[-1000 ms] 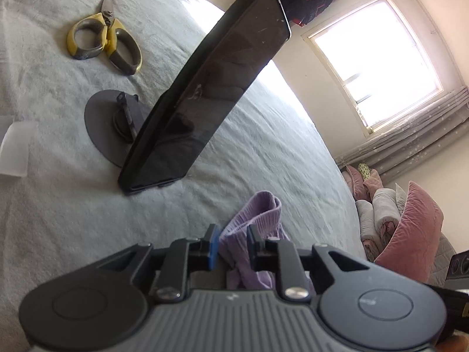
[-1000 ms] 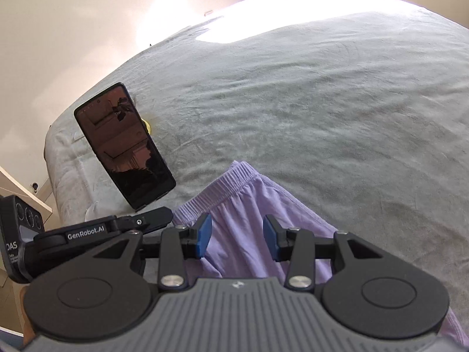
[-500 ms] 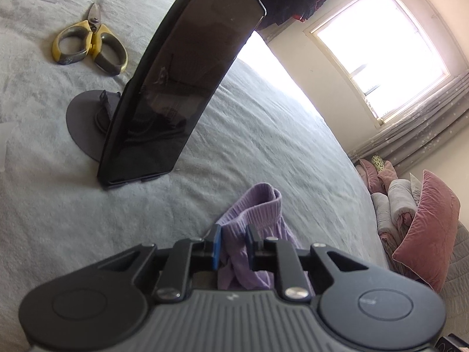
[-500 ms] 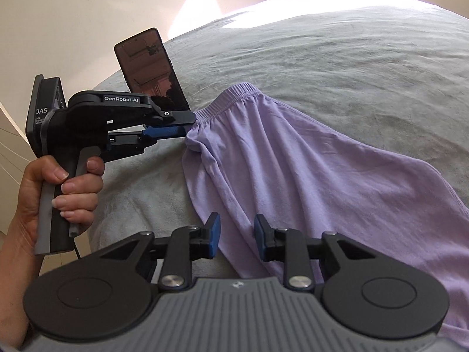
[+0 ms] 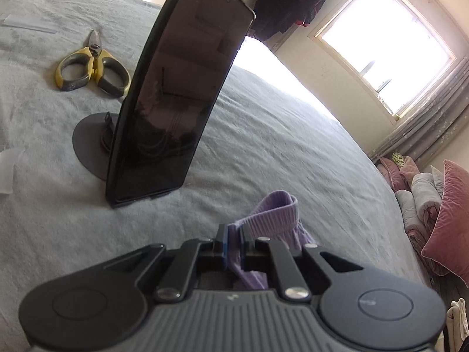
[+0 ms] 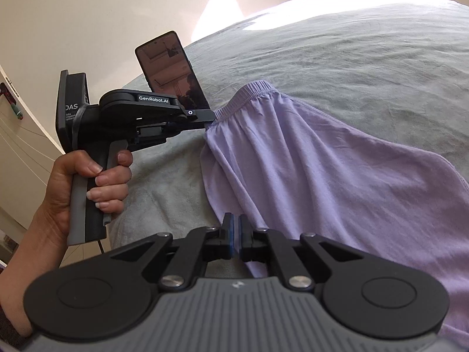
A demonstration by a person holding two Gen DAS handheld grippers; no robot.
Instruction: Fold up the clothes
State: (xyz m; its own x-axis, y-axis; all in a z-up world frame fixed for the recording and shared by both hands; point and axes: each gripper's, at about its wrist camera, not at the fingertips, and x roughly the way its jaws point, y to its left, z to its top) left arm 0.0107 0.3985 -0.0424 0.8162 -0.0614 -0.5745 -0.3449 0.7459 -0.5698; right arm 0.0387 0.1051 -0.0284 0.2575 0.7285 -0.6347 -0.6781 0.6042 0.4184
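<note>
A lilac garment with an elastic waistband (image 6: 307,158) lies spread on the grey bed cover (image 6: 366,58). My left gripper (image 5: 233,240) is shut on a corner of the waistband (image 5: 272,214); in the right wrist view it (image 6: 209,117) pinches that corner at the garment's far left. My right gripper (image 6: 235,236) has its jaws closed at the garment's near left edge; whether cloth sits between the pads is not clear.
A black phone (image 5: 176,99) stands on a round stand (image 5: 88,149) close ahead of the left gripper; it also shows in the right wrist view (image 6: 173,70). Yellow scissors (image 5: 91,70) lie behind it. Pink pillows (image 5: 445,220) are piled at the right, off the bed.
My right gripper pulled back to the garment's near left edge and its jaws closed. My left gripper stayed shut on the waistband corner, shifting slightly near the phone.
</note>
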